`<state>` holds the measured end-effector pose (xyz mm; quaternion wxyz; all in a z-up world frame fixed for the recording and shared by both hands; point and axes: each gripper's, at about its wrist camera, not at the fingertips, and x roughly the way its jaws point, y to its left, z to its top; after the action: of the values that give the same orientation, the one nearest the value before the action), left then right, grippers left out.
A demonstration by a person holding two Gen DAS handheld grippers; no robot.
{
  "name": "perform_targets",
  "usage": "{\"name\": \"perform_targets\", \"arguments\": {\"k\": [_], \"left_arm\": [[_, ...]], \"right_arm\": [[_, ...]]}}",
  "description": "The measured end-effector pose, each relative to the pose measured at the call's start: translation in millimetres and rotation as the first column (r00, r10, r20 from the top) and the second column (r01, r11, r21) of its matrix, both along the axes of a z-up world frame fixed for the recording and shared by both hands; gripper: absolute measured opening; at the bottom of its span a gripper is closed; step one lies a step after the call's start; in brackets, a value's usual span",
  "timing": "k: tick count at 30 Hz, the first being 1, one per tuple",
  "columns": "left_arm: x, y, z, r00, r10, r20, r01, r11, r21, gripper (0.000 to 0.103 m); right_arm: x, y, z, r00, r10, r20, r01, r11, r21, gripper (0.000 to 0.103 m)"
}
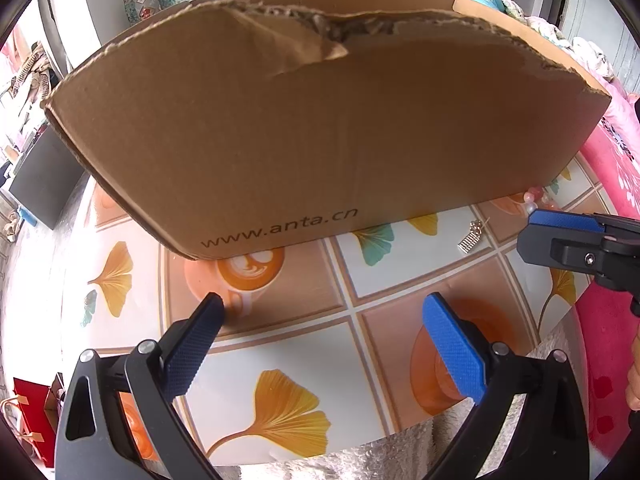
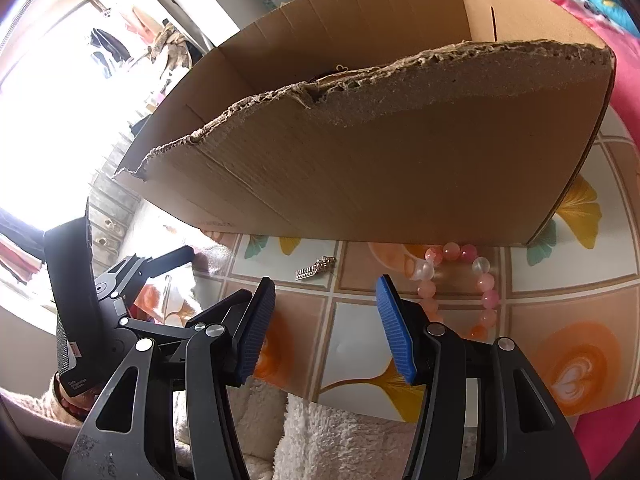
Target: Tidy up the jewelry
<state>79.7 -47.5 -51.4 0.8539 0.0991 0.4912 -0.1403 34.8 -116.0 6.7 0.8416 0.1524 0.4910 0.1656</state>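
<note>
A brown cardboard box (image 1: 320, 120) with a torn top edge stands on the patterned tabletop (image 1: 304, 344); the same box (image 2: 380, 168) fills the right wrist view. A small silver earring (image 1: 472, 237) lies in front of it, and shows again as the earring (image 2: 314, 269). A pink bead bracelet (image 2: 456, 288) lies by the box's right corner; only a few beads (image 1: 534, 196) show in the left wrist view. My left gripper (image 1: 324, 312) is wide open over bare tabletop. My right gripper (image 2: 326, 304) stands part open, nothing between its fingers, the bracelet just right of them.
The tabletop's near edge meets a white fluffy fabric (image 2: 320, 436). A pink flowered blanket (image 1: 612, 184) lies to the right of the table. In the right wrist view the left gripper's body (image 2: 120, 292) sits at the left, with a hand (image 2: 76, 400) under it.
</note>
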Motion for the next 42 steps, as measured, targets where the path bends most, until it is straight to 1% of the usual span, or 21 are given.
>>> {"name": "perform_targets", "arguments": {"k": [8, 19, 22, 23, 27, 30, 33, 35, 39, 42], "left_arm": [[0.5, -2.8, -0.1, 1.0, 0.022, -0.003, -0.022, 1.0, 0.002, 0.097], [0.4, -2.4, 1.2, 1.0, 0.023, -0.005, -0.023, 1.0, 0.003, 0.097], [0.4, -2.3, 0.9, 1.0, 0.026, -0.005, -0.026, 1.0, 0.003, 0.097], [0.4, -2.4, 0.9, 1.0, 0.027, -0.005, -0.027, 1.0, 0.003, 0.097], [0.1, -2.0, 0.5, 1.0, 0.026, -0.005, -0.026, 1.0, 0.003, 0.097], [0.0, -1.9, 0.5, 1.0, 0.027, -0.005, -0.027, 1.0, 0.004, 0.097], [0.0, -1.8, 0.6, 1.0, 0.026, -0.004, -0.026, 1.0, 0.003, 0.097], [-0.1, -1.9, 0.8, 1.0, 0.026, -0.004, -0.026, 1.0, 0.004, 0.097], [-0.3, -1.7, 0.7, 1.0, 0.027, -0.004, -0.027, 1.0, 0.003, 0.097], [-0.1, -1.2, 0.6, 1.0, 0.026, -0.004, -0.026, 1.0, 0.003, 0.097]], "right_arm": [[4.5, 5.6, -1.4, 1.0, 0.003, 0.006, -0.003, 1.0, -0.018, 0.051], [10.4, 12.3, -5.6, 1.0, -0.013, 0.023, 0.013, 0.999, -0.042, 0.051], [12.2, 14.6, -6.5, 0.999, -0.021, 0.037, 0.024, 0.997, -0.069, 0.045], [13.1, 15.4, -7.0, 0.999, -0.023, 0.04, 0.026, 0.997, -0.074, 0.041], [18.0, 14.1, -8.8, 0.999, -0.033, 0.042, 0.036, 0.996, -0.081, 0.031], [21.0, 12.5, -10.9, 0.999, -0.036, 0.038, 0.039, 0.996, -0.077, 0.025], [23.9, 12.1, -11.8, 0.998, -0.037, 0.041, 0.04, 0.996, -0.078, 0.022], [24.2, 11.3, -10.8, 0.999, -0.033, 0.043, 0.036, 0.996, -0.082, 0.022], [24.9, 10.8, -11.1, 0.999, -0.029, 0.039, 0.032, 0.996, -0.087, 0.017], [25.7, 15.2, -12.1, 0.999, -0.022, 0.038, 0.025, 0.996, -0.086, 0.016]]}}
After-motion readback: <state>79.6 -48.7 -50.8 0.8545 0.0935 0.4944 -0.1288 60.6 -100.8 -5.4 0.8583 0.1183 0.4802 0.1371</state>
